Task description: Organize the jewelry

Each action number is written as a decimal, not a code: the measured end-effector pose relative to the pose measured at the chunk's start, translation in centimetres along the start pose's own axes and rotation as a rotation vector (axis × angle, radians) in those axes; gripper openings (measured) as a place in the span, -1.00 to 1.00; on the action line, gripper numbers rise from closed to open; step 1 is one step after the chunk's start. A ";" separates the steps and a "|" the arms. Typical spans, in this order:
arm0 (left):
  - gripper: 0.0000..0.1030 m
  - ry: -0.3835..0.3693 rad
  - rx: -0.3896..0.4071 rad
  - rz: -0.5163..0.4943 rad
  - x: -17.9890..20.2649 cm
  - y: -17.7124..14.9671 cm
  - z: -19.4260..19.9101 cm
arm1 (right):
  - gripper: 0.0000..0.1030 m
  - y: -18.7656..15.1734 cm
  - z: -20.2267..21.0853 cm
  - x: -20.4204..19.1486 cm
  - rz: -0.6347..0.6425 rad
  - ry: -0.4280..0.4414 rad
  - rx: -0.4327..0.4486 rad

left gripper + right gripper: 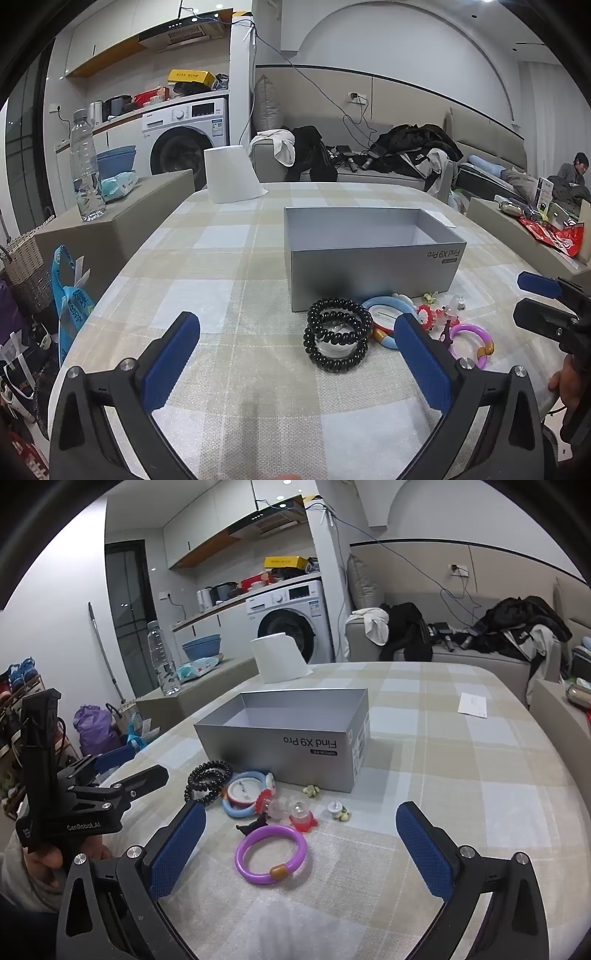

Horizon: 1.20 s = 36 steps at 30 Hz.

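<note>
Bare tablecloth (461, 775) right of grey box (295, 753), jewelry pile (269, 812) crowding its near wall

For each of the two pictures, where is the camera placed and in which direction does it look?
Left wrist view: sits on the left tongs, open, facing the black coil bands and grey box; the right tongs show at the right edge.
Right wrist view: sits on the right tongs, open, facing the purple bangle; the left tongs and hand show at left.
Shared: box, jewelry, paper roll.
</note>
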<state>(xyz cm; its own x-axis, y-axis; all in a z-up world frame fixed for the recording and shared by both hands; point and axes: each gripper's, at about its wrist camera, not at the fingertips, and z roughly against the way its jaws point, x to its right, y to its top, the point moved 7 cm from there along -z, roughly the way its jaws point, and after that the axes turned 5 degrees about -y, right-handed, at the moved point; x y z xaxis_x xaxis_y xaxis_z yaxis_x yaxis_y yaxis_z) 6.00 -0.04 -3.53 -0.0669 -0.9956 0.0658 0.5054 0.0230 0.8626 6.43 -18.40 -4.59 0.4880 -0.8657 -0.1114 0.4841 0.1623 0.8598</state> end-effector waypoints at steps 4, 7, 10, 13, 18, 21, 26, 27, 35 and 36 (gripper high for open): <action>0.99 0.001 0.001 -0.007 0.3 -0.1 0.1 | 1.00 0.1 0.0 0.1 0.003 0.000 0.003; 0.99 -0.004 -0.005 0.007 0.0 0.0 0.0 | 1.00 -0.1 -0.1 0.0 0.004 0.002 -0.001; 0.99 -0.003 -0.004 0.008 0.0 0.0 0.0 | 1.00 0.0 -0.2 0.0 0.003 0.003 -0.003; 0.99 -0.003 -0.005 0.008 0.0 -0.1 0.0 | 1.00 -0.1 -0.3 -0.1 0.002 0.004 -0.002; 0.99 -0.003 -0.006 0.008 0.0 0.0 0.0 | 1.00 -0.1 -0.2 0.0 0.000 0.004 -0.005; 0.99 -0.003 -0.006 0.008 0.0 0.0 0.0 | 1.00 -0.1 -0.1 0.1 -0.001 0.004 -0.004; 0.99 -0.003 -0.007 0.008 0.0 0.0 0.0 | 1.00 -0.2 -0.3 0.0 -0.002 0.007 -0.005; 0.99 -0.002 -0.007 0.008 0.0 -0.1 0.0 | 1.00 -0.2 -0.2 0.0 -0.002 0.008 -0.005; 0.99 -0.002 -0.008 0.008 0.0 -0.1 0.0 | 1.00 -0.2 -0.2 0.0 -0.004 0.008 -0.006; 0.99 -0.002 -0.008 0.008 0.0 -0.1 0.0 | 1.00 -0.2 -0.2 0.0 -0.004 0.007 -0.006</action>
<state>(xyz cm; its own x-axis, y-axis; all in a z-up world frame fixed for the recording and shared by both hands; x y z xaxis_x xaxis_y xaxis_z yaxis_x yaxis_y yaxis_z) 5.99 -0.05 -3.59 -0.0648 -0.9952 0.0737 0.5131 0.0301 0.8578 6.56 -18.33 -4.85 0.4913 -0.8629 -0.1180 0.4902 0.1619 0.8565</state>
